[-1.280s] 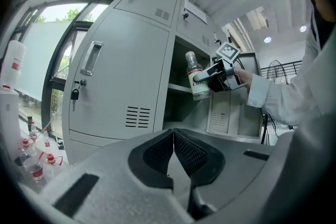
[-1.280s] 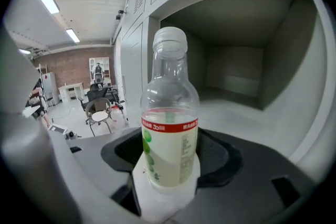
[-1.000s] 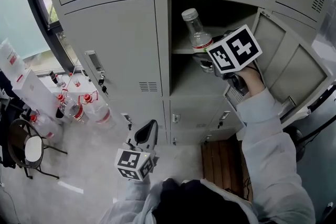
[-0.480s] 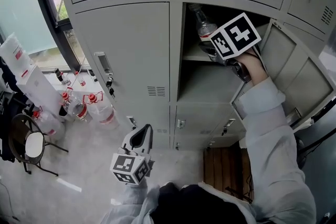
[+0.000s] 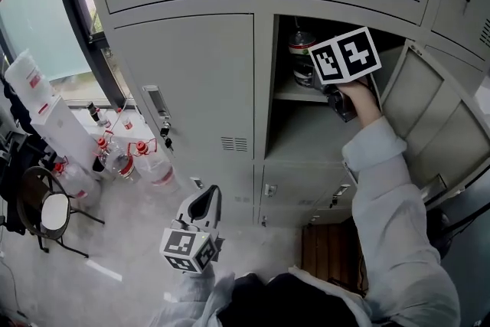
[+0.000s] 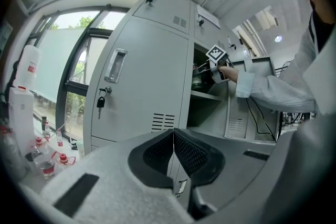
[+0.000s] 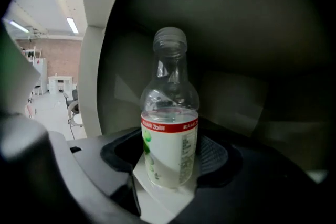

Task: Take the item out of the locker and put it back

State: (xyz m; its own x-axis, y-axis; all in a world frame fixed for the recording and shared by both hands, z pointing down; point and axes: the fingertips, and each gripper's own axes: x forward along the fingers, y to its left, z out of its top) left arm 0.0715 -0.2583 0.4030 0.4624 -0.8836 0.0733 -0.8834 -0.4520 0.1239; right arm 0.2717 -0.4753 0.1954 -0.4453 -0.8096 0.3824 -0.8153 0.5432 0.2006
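Observation:
A clear plastic bottle [image 5: 300, 51] with a red-banded label stands upright in the upper part of the open locker compartment [image 5: 306, 130], just above its inner shelf [image 5: 295, 95]. My right gripper [image 5: 312, 71] reaches into the compartment and is shut on the bottle [image 7: 169, 128]; its dark pads [image 7: 212, 152] sit on both sides of the label. Whether the bottle's base rests on the shelf I cannot tell. My left gripper [image 5: 204, 201] hangs low in front of the lockers, shut and holding nothing [image 6: 173, 150].
The locker door [image 5: 436, 122] stands swung open to the right of my arm. A closed locker door with a handle and padlock [image 5: 162, 135] is to the left. Water jugs with red caps [image 5: 134, 158] and a chair [image 5: 46, 214] stand on the floor at left.
My right gripper carried the bottle from outside the locker's opening, tilted, deeper into the upper part of the compartment, where it now stands upright. The left gripper stayed low and shut.

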